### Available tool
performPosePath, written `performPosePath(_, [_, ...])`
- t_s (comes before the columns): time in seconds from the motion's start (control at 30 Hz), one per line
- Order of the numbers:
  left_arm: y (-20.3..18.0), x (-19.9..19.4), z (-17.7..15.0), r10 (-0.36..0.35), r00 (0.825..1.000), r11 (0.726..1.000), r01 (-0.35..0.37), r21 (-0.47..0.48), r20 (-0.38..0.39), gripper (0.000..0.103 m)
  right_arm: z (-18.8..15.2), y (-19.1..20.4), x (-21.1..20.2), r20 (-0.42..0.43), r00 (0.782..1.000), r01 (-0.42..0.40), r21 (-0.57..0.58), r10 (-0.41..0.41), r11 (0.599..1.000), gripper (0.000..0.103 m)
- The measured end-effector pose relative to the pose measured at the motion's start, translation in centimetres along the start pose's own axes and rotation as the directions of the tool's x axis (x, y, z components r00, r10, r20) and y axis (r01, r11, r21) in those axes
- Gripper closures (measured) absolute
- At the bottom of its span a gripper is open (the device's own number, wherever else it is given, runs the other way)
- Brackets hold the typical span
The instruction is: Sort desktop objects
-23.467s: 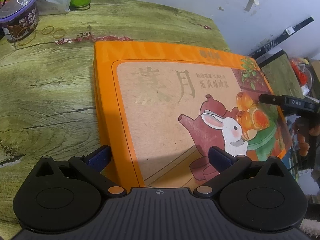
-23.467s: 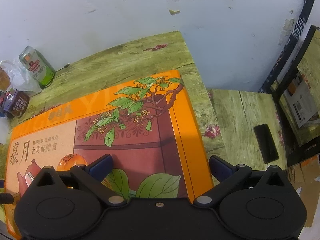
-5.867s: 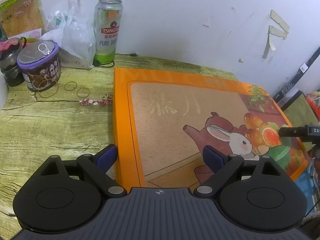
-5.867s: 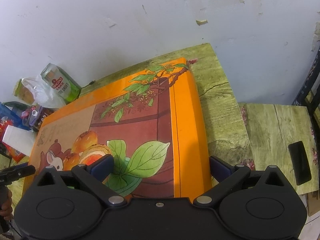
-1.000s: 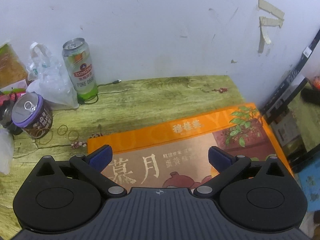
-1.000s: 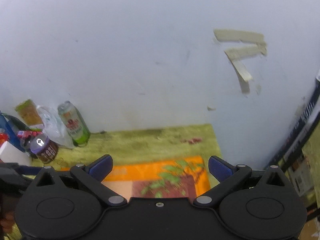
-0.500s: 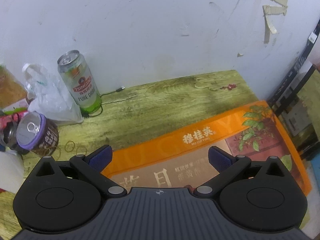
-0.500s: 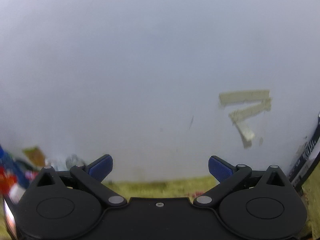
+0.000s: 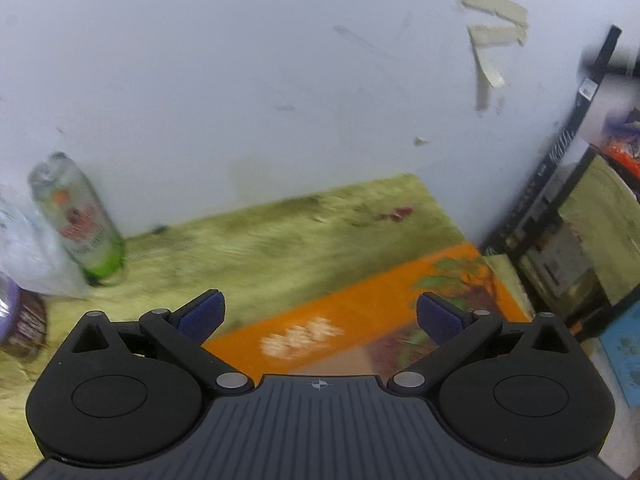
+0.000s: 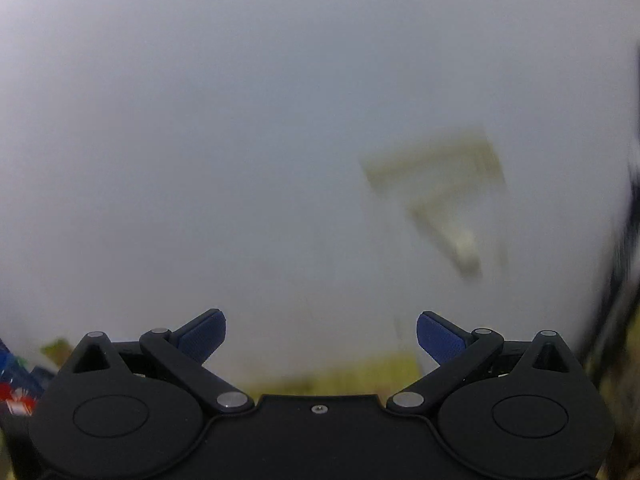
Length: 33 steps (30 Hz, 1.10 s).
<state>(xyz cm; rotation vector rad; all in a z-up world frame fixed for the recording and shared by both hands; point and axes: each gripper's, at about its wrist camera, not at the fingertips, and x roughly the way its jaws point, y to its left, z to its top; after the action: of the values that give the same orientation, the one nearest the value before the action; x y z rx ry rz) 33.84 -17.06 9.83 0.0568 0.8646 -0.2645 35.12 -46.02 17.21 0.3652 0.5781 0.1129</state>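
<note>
So right now both grippers are up off the counter (image 9: pixel 280 236) with nothing in them. The left gripper (image 9: pixel 319 314) has its fingers spread wide, and directly below and ahead of them lies the big orange box (image 9: pixel 360 312), flat on the counter. Only the far strip of the box shows past the gripper body, so I can't see its near edge at all. Its long axis looks like it runs across the fingers, slanting up toward the right, with the leafy-branch end near the counter's right edge.

The right gripper (image 10: pixel 321 338) is also wide open, but it's pointed almost entirely at the white wall (image 10: pixel 280 140), with just a sliver of green counter at the bottom. The box isn't in its view. So I'd say the left one is the better placed of the two for anything to do with the box.

Further back from the box, off to its left against the wall, there's a green drink can (image 9: pixel 76 220) standing upright, a crumpled plastic bag (image 9: pixel 24 256) touching it, and a purple-lidded tub (image 9: pixel 16 320) nearer than those. Everything's smeared by motion blur, so labels are unreadable.

Behind it all, strips of tape (image 9: pixel 492 20) stuck on the wall.
</note>
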Motion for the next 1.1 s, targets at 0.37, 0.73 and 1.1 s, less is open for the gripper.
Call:
performPosePath(0.37, [-4.2, 5.6, -0.5, 0.047, 0.999, 0.994, -0.044, -0.096, 0.023, 0.001, -10.3, -9.7, 5.3, -0.268, 0.959, -0.062, 0.132, 0.096, 0.989, 0.001])
performPosePath(0.73, [-8.6, 9.6, 2.7, 0.08, 0.996, 0.997, -0.08, 0.002, 0.031, 0.001, -11.2, -11.9, 8.0, -0.277, 0.943, -0.141, 0.163, 0.183, 0.976, 0.003])
performPosePath(1.1, [-9.7, 11.8, 3.4, 0.106, 0.994, 0.994, -0.105, 0.036, -0.038, 0.001, -12.6, -12.8, 10.7, -0.36, 0.864, -0.249, 0.301, 0.351, 0.921, 0.003])
